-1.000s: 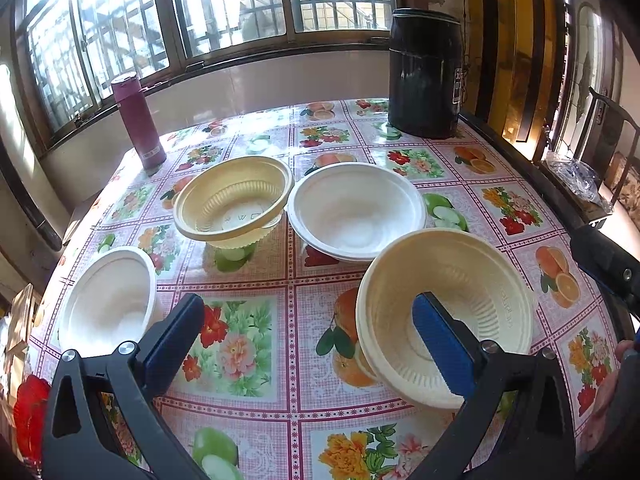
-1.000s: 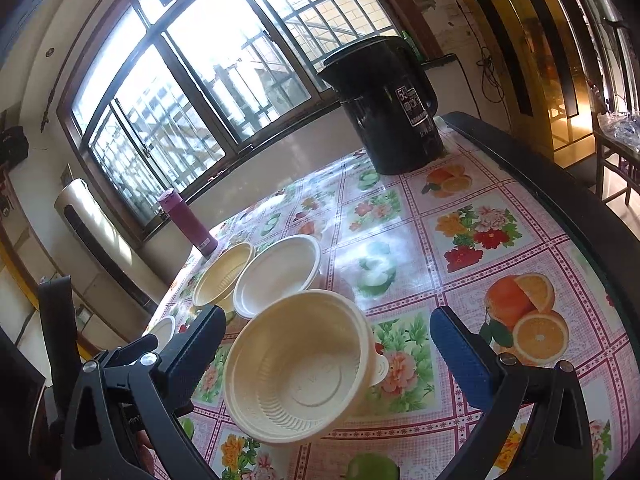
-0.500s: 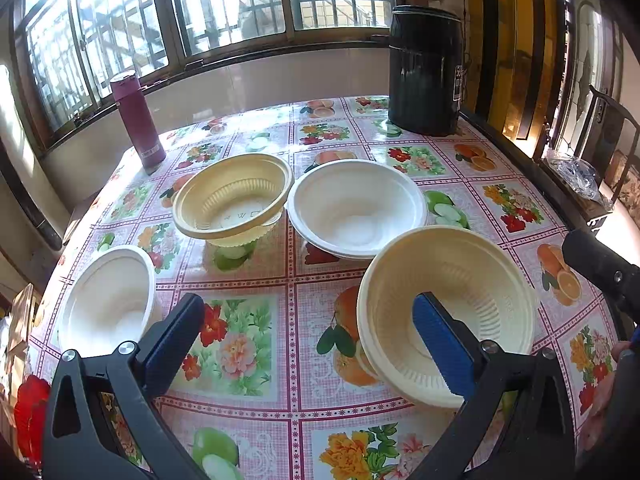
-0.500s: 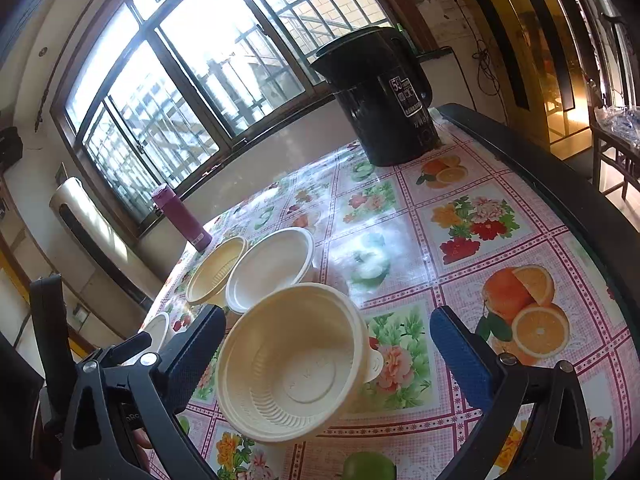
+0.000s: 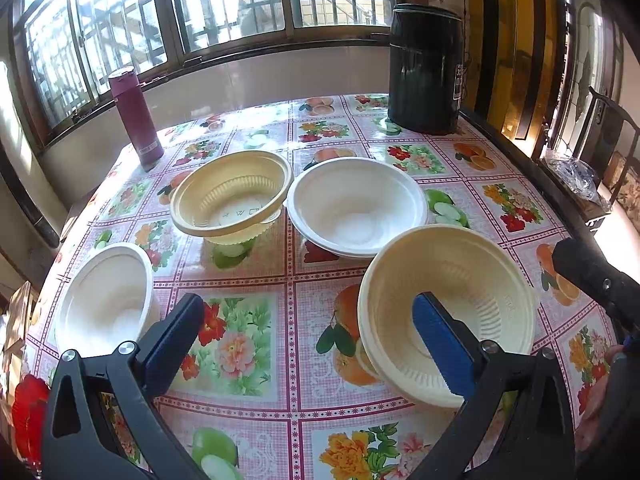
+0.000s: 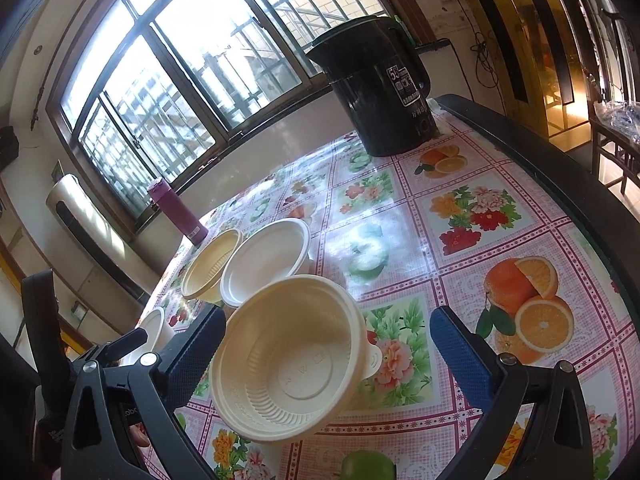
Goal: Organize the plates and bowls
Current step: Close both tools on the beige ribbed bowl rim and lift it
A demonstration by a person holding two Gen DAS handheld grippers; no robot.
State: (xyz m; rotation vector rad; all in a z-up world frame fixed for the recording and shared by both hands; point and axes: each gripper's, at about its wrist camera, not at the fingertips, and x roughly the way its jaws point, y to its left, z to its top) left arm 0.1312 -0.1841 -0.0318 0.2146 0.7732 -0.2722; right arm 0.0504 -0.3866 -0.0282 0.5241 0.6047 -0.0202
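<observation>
Left wrist view has our left gripper [image 5: 308, 332] at the bottom of the frame with its jaws spread wide, pinching nothing; the left pad sits at lower left over the flowered tablecloth [image 5: 256, 256], and the blue right pad overlaps the cream ribbed bowl [image 5: 472, 280] at lower right, though we cannot tell whether it touches the bowl; above centre we see a wide white bowl [image 5: 356, 208], and just left of it a yellow ribbed bowl [image 5: 232, 192] sitting tilted, its rim close against the white one; a smaller white bowl [image 5: 106, 292] lies at the left edge, apart from the others; a maroon bottle [image 5: 134, 116] stands upright at upper left and a black kettle [image 5: 426, 68] at upper right, both near the window; part of the other tool's dark body pokes in at the right edge.

Right wrist view shows our right gripper [image 6: 324, 352] with its jaws likewise spread, holding nothing; the cream ribbed bowl [image 6: 292, 356] fills the gap between the pads at lower centre, nearer the left pad, and seems tipped toward us; behind it, toward middle left, we see the wide white bowl [image 6: 266, 264] and the yellow ribbed bowl [image 6: 210, 266] side by side; the black kettle [image 6: 376, 92] stands at top centre.
</observation>
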